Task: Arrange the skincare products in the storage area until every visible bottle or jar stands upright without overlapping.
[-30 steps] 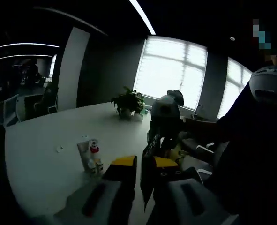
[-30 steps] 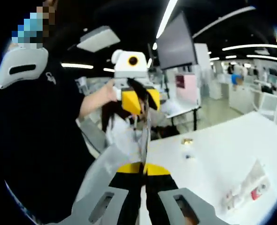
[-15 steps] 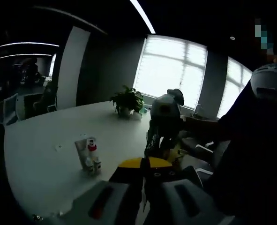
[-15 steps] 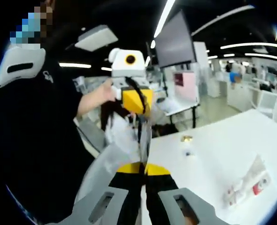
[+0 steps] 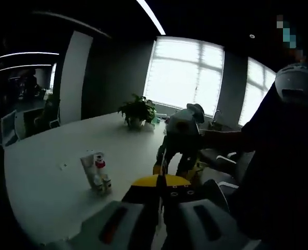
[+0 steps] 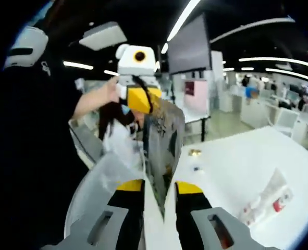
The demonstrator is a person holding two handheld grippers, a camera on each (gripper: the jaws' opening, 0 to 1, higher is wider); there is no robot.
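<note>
A cluster of skincare products, a white tube and a small red-capped bottle among them, sits on the white table; in the right gripper view the products lie low at the right. My left gripper is shut on the top edge of a flat, shiny plastic bag, and in the right gripper view the left gripper holds it up off the table's edge. My right gripper is open, its jaws either side of the bag's lower part without pinching it. The right gripper faces my left one.
A potted plant stands at the table's far end before bright windows. The person's dark-clothed body is close on the right. Two small items lie on the table. A dark screen stands behind.
My right gripper has opened and let go of the bag's lower part. The bag has turned to show its flat face. My left gripper closed earlier and stays shut on it.
</note>
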